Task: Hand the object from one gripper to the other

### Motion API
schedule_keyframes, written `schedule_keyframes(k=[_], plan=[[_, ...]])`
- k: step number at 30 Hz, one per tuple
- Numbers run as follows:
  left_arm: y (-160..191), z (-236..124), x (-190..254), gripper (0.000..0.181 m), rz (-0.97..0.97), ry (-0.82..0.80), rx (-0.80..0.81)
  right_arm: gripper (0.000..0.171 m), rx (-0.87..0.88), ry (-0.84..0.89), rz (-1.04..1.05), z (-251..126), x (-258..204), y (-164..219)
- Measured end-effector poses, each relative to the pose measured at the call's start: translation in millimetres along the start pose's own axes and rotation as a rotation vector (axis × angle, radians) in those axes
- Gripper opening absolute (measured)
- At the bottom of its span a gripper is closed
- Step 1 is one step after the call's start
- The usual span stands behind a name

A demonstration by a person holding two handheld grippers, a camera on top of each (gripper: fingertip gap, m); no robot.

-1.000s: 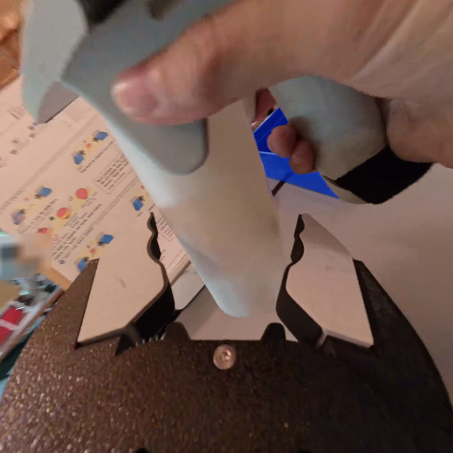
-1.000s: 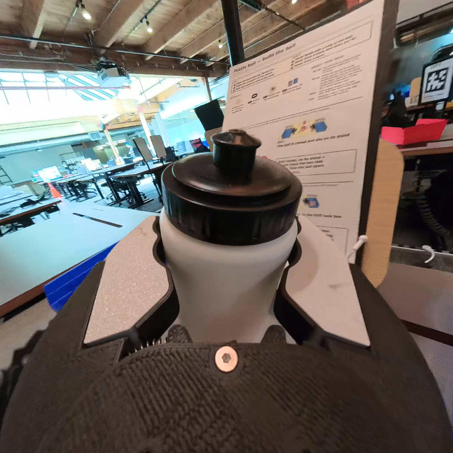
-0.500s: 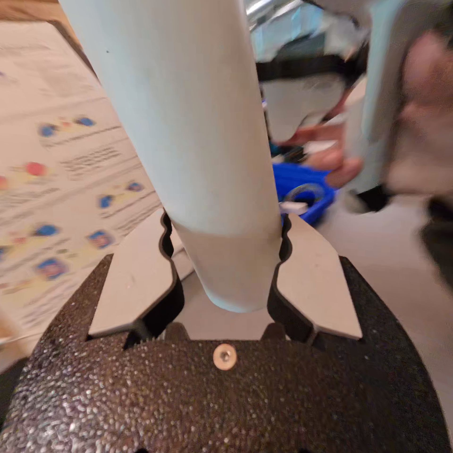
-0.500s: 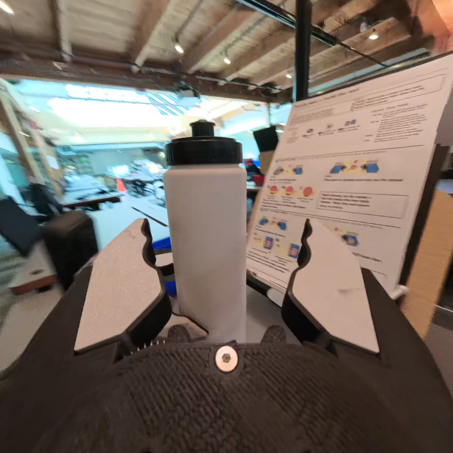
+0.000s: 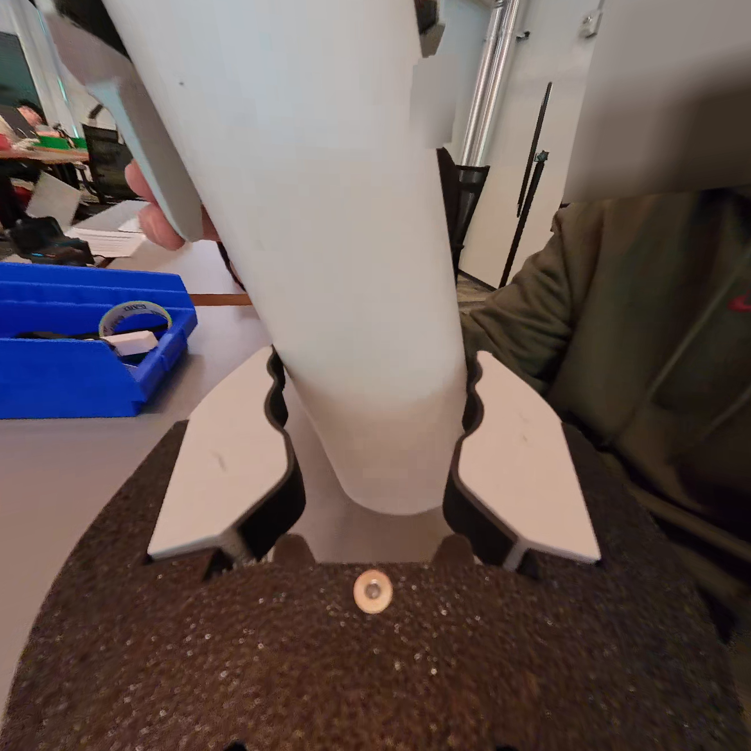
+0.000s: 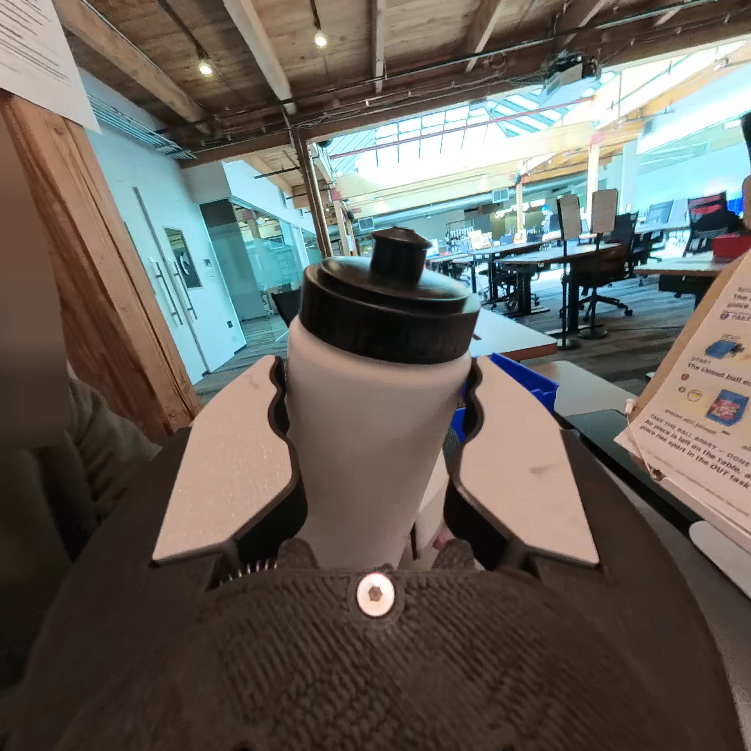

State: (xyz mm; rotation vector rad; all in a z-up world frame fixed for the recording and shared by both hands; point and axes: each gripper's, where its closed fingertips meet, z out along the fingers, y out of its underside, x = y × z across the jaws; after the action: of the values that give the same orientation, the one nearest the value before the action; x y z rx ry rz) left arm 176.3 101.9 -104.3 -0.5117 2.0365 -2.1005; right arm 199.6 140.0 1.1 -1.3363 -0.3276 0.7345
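Note:
A white squeeze bottle [image 5: 325, 244] with a black cap [image 6: 386, 317] is held in the air between both grippers. In the left wrist view, my left gripper [image 5: 373, 365] is shut on the bottle's lower end, with the rounded base deep between the fingers. In the right wrist view, my right gripper [image 6: 377, 370] is shut on the bottle [image 6: 365, 426] just under the cap. A grey part of the right gripper [image 5: 162, 170] and the hand [image 5: 158, 227] holding it show behind the bottle, upper left in the left wrist view.
A blue bin [image 5: 81, 365] holding a tape roll [image 5: 134, 319] sits on the grey table [image 5: 61, 487] to the left. A person in an olive jacket [image 5: 630, 345] is at the right. An instruction board [image 6: 711, 406] stands to the right, and a wooden post [image 6: 101, 284] to the left. Left tips to right tips: about 11 cm.
The left gripper closed on the bottle's base. The right gripper opened half a second ago and has closed on the bottle below the cap. Both views have swung round.

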Motion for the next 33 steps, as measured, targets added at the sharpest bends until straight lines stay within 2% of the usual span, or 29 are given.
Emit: schedule_keyframes(k=[4,7,8,10,12,14,16,18,20,22,24,26,27,28,30,33], plan=[[0,1,-13,0.083,0.004,-0.101,-0.037,0.084,0.017,0.006,0.021,5,8,-3],[-8,-7,-45,0.077,0.127,-0.376,-0.022,0.083,0.045,0.250,-0.070,-10,40,-13],[-11,-10,-52,0.088,0.182,-0.454,-0.033,0.083,0.033,0.347,-0.098,-18,53,-14],[-12,-14,-64,0.092,0.278,-0.605,-0.133,0.083,-0.011,0.473,-0.133,-33,69,-12],[-11,-18,-74,0.105,0.406,-0.751,-0.273,0.083,-0.022,0.545,-0.108,-43,78,-11],[-8,-21,-83,0.110,0.525,-0.866,-0.388,0.084,0.051,0.601,-0.046,-54,88,-18],[-3,-11,-88,0.115,0.524,-0.880,-0.411,0.083,0.136,0.655,-0.025,-68,98,-25],[4,5,-91,0.115,0.408,-0.837,-0.378,0.083,0.213,0.692,-0.008,-80,103,-32],[9,19,-92,0.108,0.290,-0.802,-0.346,0.083,0.322,0.695,0.017,-90,102,-44],[13,29,-95,0.107,0.272,-0.804,-0.359,0.083,0.387,0.708,0.017,-98,101,-52],[5,25,-108,0.104,0.306,-0.957,-0.352,0.083,0.397,0.720,0.014,-102,100,-54],[1,24,-114,0.111,0.322,-1.055,-0.337,0.083,0.402,0.735,0.001,-102,99,-55],[1,24,-116,0.093,0.339,-1.087,-0.343,0.083,0.391,0.747,-0.013,-101,99,-55],[2,21,-119,0.090,0.347,-1.124,-0.353,0.083,0.380,0.750,-0.032,-99,97,-55],[3,19,-121,0.088,0.316,-1.124,-0.362,0.083,0.337,0.775,-0.065,-97,97,-54],[-3,4,-121,0.086,0.420,-1.167,-0.404,0.087,0.299,0.725,-0.066,-93,91,-54]])
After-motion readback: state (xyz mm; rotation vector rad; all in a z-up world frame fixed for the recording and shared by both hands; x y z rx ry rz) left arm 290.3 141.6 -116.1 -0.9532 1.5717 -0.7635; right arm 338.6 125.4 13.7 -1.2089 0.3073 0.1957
